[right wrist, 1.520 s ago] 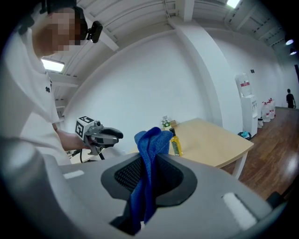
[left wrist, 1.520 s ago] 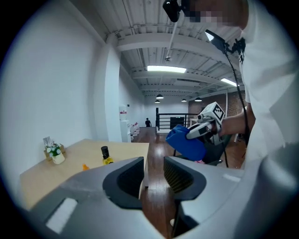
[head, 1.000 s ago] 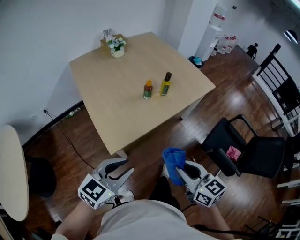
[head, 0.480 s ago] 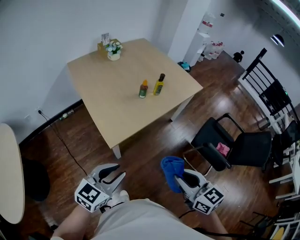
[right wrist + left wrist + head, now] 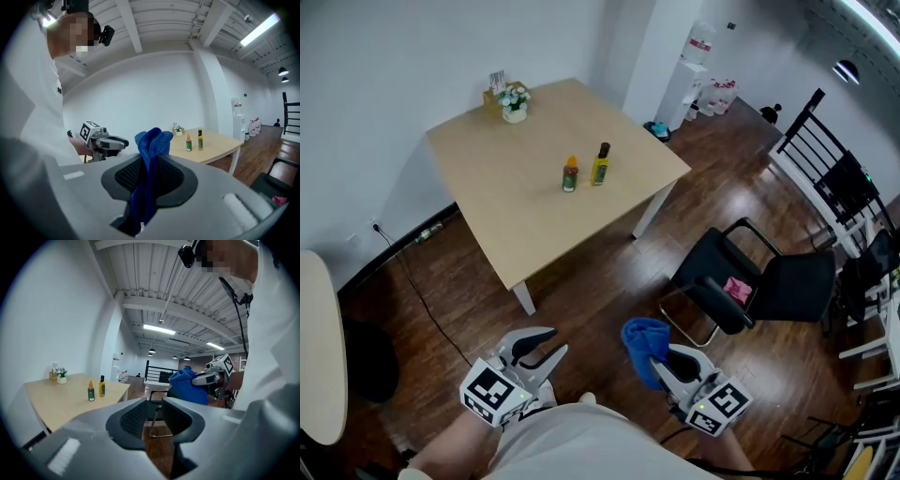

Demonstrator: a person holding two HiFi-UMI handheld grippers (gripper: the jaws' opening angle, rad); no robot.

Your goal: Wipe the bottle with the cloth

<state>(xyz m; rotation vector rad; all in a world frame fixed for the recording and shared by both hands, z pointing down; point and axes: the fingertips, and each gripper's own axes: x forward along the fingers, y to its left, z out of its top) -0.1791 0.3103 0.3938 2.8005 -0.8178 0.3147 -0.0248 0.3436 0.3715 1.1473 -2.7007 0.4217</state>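
Note:
Two bottles stand mid-table, far from both grippers: a small orange-capped bottle (image 5: 570,175) (image 5: 91,391) (image 5: 189,143) and a yellow bottle with a black cap (image 5: 600,165) (image 5: 101,386) (image 5: 200,140). My right gripper (image 5: 659,354) (image 5: 149,164) is shut on a blue cloth (image 5: 645,339) (image 5: 152,143) (image 5: 187,385), which sticks up in a bunch above the jaws. My left gripper (image 5: 555,340) (image 5: 154,406) has just closed further and is shut, with nothing between its jaws. Both are held close to my body over the wooden floor.
The light wooden table (image 5: 487,206) also carries a small flower pot (image 5: 514,103) at its far corner. A black chair (image 5: 750,281) with a pink item on its seat stands to the right. A round table's edge (image 5: 319,347) shows at left, a black railing (image 5: 844,178) at right.
The table and bottles now sit farther away and higher in the head view. Both grippers have drawn back with me from the table's edge. The cloth stays in the right gripper.

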